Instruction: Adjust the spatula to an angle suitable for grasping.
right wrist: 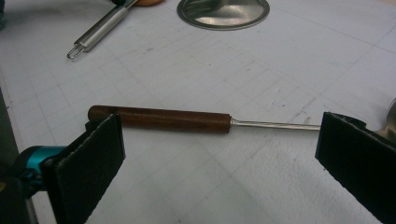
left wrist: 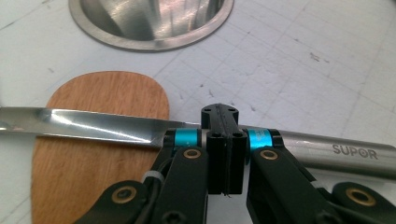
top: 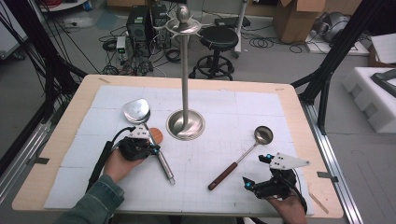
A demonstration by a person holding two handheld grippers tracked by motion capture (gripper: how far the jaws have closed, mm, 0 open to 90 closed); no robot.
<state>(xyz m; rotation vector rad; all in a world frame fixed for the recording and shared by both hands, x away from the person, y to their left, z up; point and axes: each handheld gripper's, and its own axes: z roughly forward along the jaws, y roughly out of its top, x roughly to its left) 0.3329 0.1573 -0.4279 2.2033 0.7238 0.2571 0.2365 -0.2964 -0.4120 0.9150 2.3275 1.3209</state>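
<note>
The steel spatula (top: 148, 135) is what I have in hand: it lies on the white mat (top: 261, 107) left of centre, its broad blade toward the far edge and its round handle running back toward me and slightly right, ending in a small hanging loop. My left gripper (top: 150, 148) sits right at the shaft where blade neck meets handle; in the left gripper view (left wrist: 223, 140) its jaws are pressed fully together, pads face to face, with the shaft crossing just beyond the tips and nothing caught between them, so I read this as resting against the spatula, not clamping it. The long axis lies square across the line of the jaws, which is what matters: to take it I would have to open and come down astride the shaft. A thin wooden piece (left wrist: 100, 149) lies flat beneath the blade neck. Beyond that stands the utensil stand (top: 185, 70), its round base (left wrist: 152, 21) just past the spatula, hooks at the top. Further right the wooden-handled ladle (top: 240, 158) lies diagonally, bowl far, handle near. My right gripper (top: 257, 173) hovers beside that handle with jaws wide apart, the ladle (right wrist: 187, 120) lying just beyond the pads and parallel to the gap, untouched.
</note>
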